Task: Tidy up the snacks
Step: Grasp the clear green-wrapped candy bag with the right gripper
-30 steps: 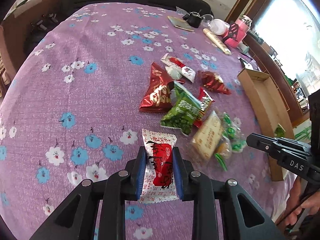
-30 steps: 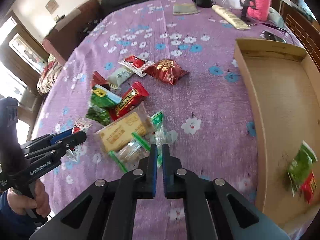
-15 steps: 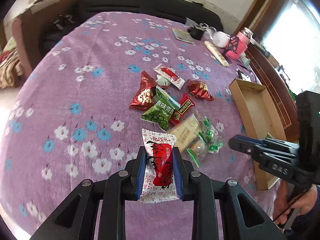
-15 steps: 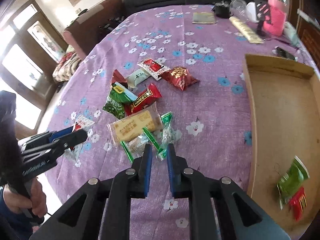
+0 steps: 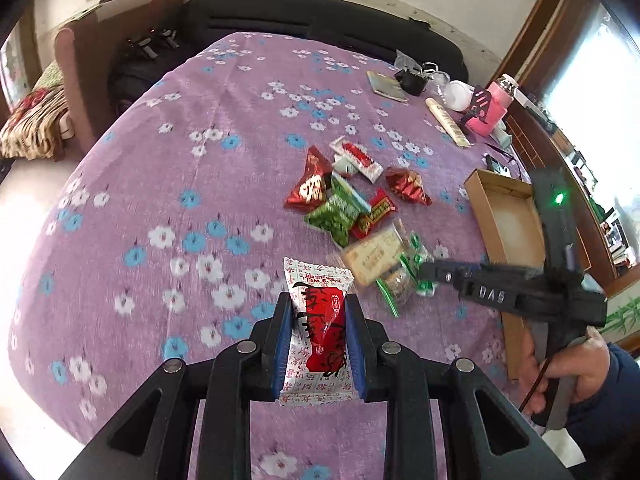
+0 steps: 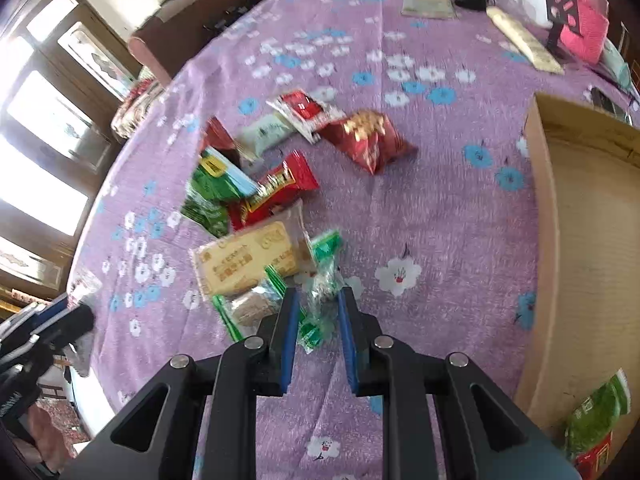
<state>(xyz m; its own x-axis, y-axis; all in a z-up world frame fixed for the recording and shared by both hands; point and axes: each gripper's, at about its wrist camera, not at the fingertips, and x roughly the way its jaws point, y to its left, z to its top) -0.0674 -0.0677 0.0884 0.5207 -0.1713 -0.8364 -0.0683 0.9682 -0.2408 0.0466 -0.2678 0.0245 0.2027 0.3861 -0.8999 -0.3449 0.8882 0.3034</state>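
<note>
The right wrist view is smeared by motion, so print on the packets is unreadable there, and the cardboard tray (image 6: 592, 216) is cut off at the frame's right edge, with only a green snack bag (image 6: 596, 420) and a red one showing in its near corner. In the left wrist view the right gripper (image 5: 430, 270) covers part of the heap.

The left gripper (image 5: 318, 340) is clamped on a white sachet with a red panel and black brush lettering (image 5: 320, 320), held clear above the purple flowered tablecloth (image 5: 160, 200). The right gripper's jaws have just been opening; they stand slightly apart around a clear, green-edged plastic packet (image 6: 322, 300) (whether the pads touch it I cannot tell), at the near edge of the snack heap, beside the tan biscuit pack (image 6: 248, 264).
</note>
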